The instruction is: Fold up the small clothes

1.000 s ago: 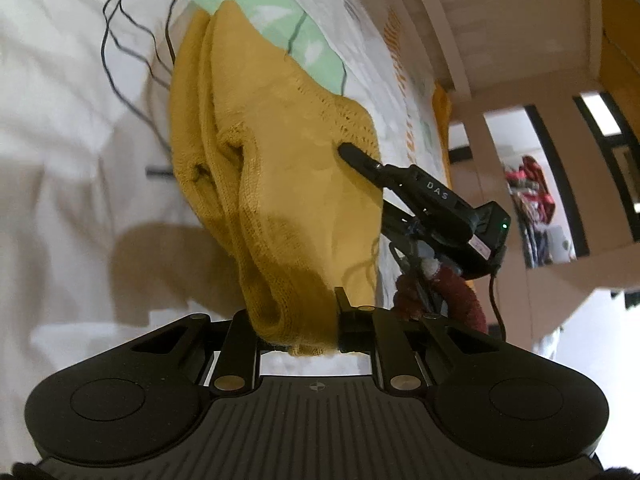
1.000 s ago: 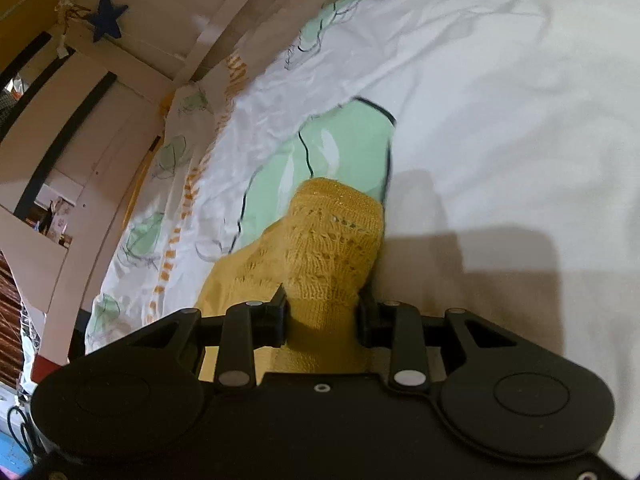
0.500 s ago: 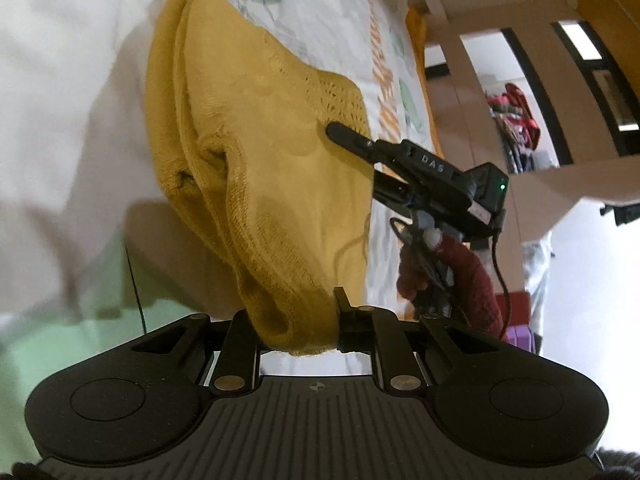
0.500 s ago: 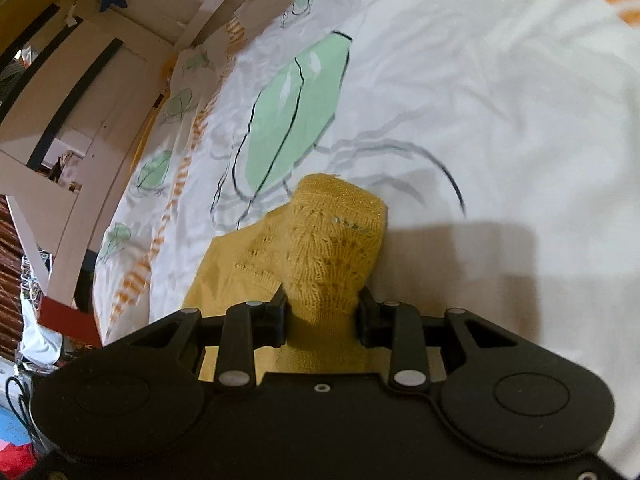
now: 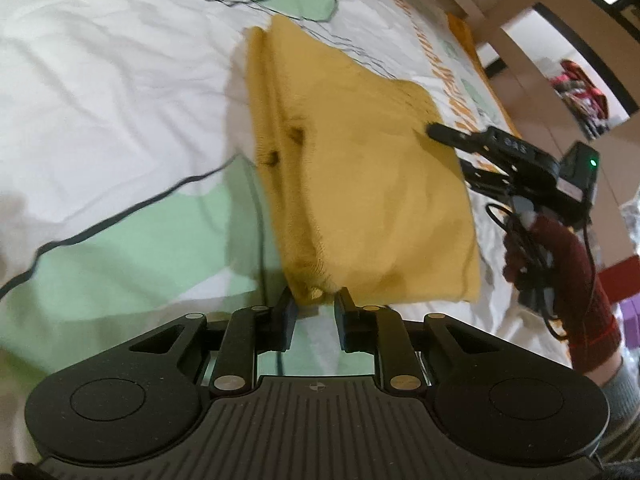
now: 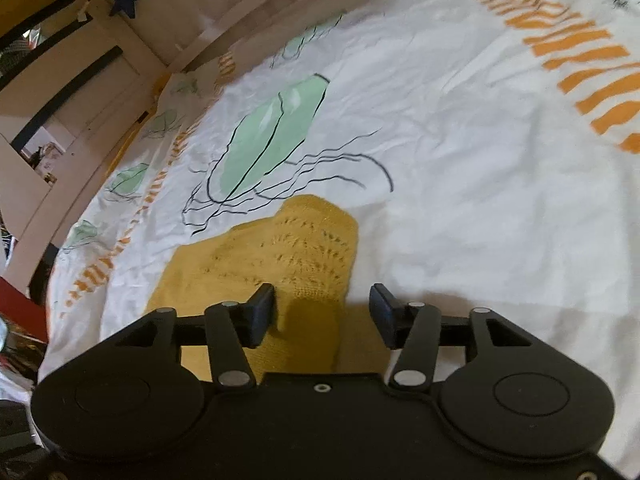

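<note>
A mustard-yellow knitted garment (image 5: 360, 184) lies folded in layers on the white printed bedsheet (image 5: 100, 80). My left gripper (image 5: 316, 300) has its jaws slightly apart, with the garment's near corner just in front of the fingertips and no cloth pinched. My right gripper (image 6: 322, 304) is open over the garment's patterned edge (image 6: 304, 248); cloth lies loose between its jaws. The right gripper also shows in the left wrist view (image 5: 436, 130), resting at the garment's right edge, held by a hand in a dark red glove (image 5: 560, 260).
The sheet (image 6: 480, 160) carries green leaf prints and orange stripes. A wooden bed frame (image 6: 248, 12) runs along the far side. A doorway and room clutter (image 5: 580, 88) lie beyond the bed's right edge.
Both grippers lowered the garment onto the sheet and opened, letting go of it. The garment now lies flat instead of hanging from the jaws.
</note>
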The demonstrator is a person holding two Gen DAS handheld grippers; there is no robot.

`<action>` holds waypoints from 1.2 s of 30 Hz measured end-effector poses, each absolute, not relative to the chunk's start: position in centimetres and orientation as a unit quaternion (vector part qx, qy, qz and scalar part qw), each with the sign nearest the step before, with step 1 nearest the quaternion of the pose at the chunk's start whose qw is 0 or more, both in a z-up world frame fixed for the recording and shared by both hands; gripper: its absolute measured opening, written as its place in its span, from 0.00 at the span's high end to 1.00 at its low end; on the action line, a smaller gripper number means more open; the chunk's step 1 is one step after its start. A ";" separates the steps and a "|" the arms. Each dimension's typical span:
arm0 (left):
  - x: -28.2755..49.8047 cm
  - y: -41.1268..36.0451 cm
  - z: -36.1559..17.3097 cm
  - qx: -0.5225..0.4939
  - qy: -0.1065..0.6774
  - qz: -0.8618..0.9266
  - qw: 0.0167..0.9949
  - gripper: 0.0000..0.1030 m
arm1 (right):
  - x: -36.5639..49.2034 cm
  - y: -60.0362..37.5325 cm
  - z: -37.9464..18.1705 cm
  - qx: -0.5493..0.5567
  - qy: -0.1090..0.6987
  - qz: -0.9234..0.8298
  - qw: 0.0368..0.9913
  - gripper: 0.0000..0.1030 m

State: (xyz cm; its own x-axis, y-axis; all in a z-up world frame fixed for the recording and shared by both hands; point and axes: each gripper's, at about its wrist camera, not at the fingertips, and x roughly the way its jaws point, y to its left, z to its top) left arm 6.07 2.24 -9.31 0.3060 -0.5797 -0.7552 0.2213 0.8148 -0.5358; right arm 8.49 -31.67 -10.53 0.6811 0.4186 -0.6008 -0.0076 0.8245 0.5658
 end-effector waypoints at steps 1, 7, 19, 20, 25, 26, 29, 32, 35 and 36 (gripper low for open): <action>5.7 2.5 -9.1 -0.162 0.528 -0.246 0.797 0.81 | 8.4 -31.7 -10.5 0.269 0.378 0.117 0.878 0.41; 3.7 3.0 -6.2 -0.113 0.479 -0.243 0.836 0.81 | 7.4 -32.1 -10.1 0.245 0.364 0.103 0.893 0.35; 7.9 0.8 -3.8 -0.136 0.379 -0.247 0.881 0.73 | 6.9 -32.8 -9.3 0.259 0.323 0.083 0.907 0.31; 8.6 0.2 -4.4 -0.133 0.377 -0.241 0.884 0.73 | 7.1 -32.8 -9.1 0.259 0.321 0.080 0.907 0.31; 9.9 -1.6 -7.7 -0.097 0.392 -0.207 0.891 0.73 | 8.7 -32.4 -9.2 0.244 0.331 0.074 0.908 0.30; 9.9 -1.7 -8.3 -0.091 0.398 -0.203 0.890 0.73 | 9.1 -32.2 -9.3 0.236 0.335 0.073 0.909 0.30; 9.2 -1.9 -8.9 -0.065 0.384 -0.200 0.899 0.73 | 10.2 -31.5 -9.9 0.204 0.349 0.065 0.912 0.28; 8.6 -2.5 -8.6 -0.032 0.377 -0.195 0.905 0.73 | 11.1 -30.7 -10.8 0.158 0.367 0.052 0.915 0.26; 8.4 -2.8 -8.6 -0.026 0.375 -0.190 0.907 0.73 | 11.2 -30.2 -11.1 0.126 0.363 0.047 0.922 0.25; 8.4 -2.8 -8.6 -0.027 0.375 -0.189 0.907 0.73 | 11.1 -30.1 -11.0 0.120 0.362 0.046 0.923 0.25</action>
